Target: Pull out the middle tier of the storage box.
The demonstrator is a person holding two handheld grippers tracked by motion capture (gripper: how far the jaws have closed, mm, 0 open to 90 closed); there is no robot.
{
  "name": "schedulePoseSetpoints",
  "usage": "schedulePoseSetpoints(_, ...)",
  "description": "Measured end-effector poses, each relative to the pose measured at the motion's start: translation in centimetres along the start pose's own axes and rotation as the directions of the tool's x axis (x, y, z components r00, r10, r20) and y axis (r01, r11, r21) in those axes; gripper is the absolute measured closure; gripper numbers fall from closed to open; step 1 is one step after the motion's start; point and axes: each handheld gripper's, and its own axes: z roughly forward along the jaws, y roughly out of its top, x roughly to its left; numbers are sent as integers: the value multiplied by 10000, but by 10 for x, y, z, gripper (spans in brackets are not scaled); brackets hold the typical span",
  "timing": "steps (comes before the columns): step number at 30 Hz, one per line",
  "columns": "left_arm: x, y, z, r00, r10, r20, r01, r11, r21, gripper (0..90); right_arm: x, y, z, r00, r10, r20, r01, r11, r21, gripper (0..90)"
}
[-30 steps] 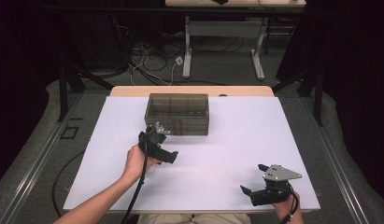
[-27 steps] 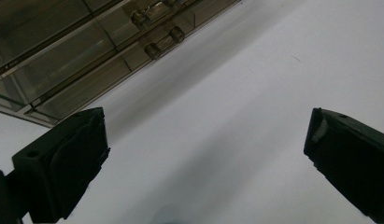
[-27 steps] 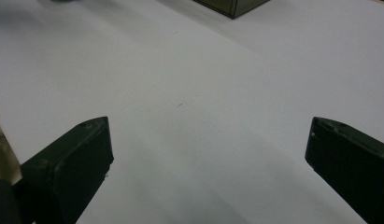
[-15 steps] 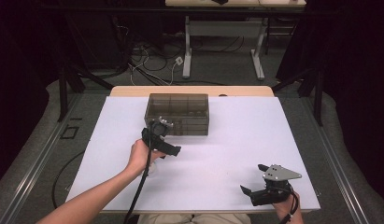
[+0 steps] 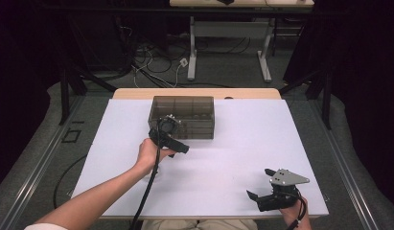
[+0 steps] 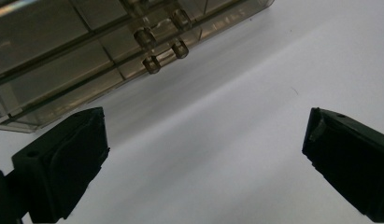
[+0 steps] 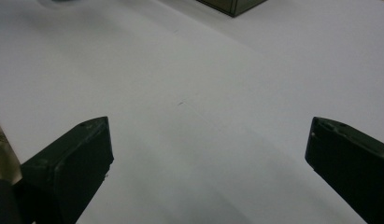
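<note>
Box [image 6: 87, 51] beyond spread fingers [image 6: 63, 158].

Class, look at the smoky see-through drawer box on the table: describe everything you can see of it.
The drawer box is a low, rectangular cabinet of smoky, translucent brownish plastic. It stands upright on the white table, toward the far edge and left of centre. Its front is split into shallow drawers in rows, each with a small clear knob, all apparently shut. What the drawers hold cannot be made out. The left gripper is at its front with jaws wide open; whether it touches the box cannot be told.
</note>
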Motion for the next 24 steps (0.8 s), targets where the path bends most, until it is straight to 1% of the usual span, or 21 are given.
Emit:
schedulePoseSetpoints(3, 2, 4, 0, 10000, 8, -14, -8, 10000, 58, 5, 0, 0, 0, 10000, -13, -35, 13, 10000, 15, 4)
schedulePoseSetpoints(6, 4, 9, 0, 9995, -326, 46, 325, 9994, 110, 13, 0, 0, 0, 10000, -14, -51, 14, 10000, 12, 4)
schedulePoseSetpoints(7, 4, 10, 1, 9994, -332, 32, 332, 9994, 114, 22, 0, 0, 0, 10000, -3, -17, 3, 10000, -6, 4)
schedulePoseSetpoints(11, 6, 14, 3, 9976, -684, 49, 683, 9974, 235, 49, 0, 0, 0, 10000, -27, -22, 27, 10000, 9, 4)
schedulePoseSetpoints(13, 8, 17, 5, 9949, -1001, 140, 998, 9948, 225, 60, 0, 0, 0, 10000, 1, -18, -1, 10000, -1, 4)
schedulePoseSetpoints(14, 8, 18, 5, 9933, -1154, 107, 1152, 9931, 225, 85, 0, 0, 0, 10000, -9, -51, 9, 10000, 22, 4)
schedulePoseSetpoints(16, 9, 19, 7, 9917, -1283, 3, 1283, 9916, 178, 96, 0, 0, 0, 10000, -8, -51, 8, 10000, 20, 4)
schedulePoseSetpoints(17, 10, 20, 8, 9905, -1377, 22, 1376, 9903, 171, 112, 0, 0, 0, 10000, -3, -51, 3, 10000, 16, 4)
schedulePoseSetpoints(18, 10, 20, 9, 9889, -1484, 38, 1483, 9887, 207, 153, 0, 0, 0, 10000, -52, -32, 52, 10000, 2, 4)
schedulePoseSetpoints(20, 10, 21, 11, 9876, -1568, -52, 1569, 9873, 233, 159, 0, 0, 0, 10000, -50, -36, 50, 10000, 5, 4)
schedulePoseSetpoints(21, 9, 22, 12, 9884, -1513, -122, 1515, 9882, 219, 159, 0, 0, 0, 10000, -16, -31, 16, 10000, 2, 4)
schedulePoseSetpoints(23, 9, 22, 13, 9874, -1584, -71, 1585, 9871, 208, 161, 0, 0, 0, 10000, -6, -29, 6, 10000, 2, 4)
schedulePoseSetpoints(24, 8, 23, 15, 9873, -1582, -110, 1584, 9872, 205, 160, 0, 0, 0, 10000, 8, -28, -8, 10000, 3, 4)
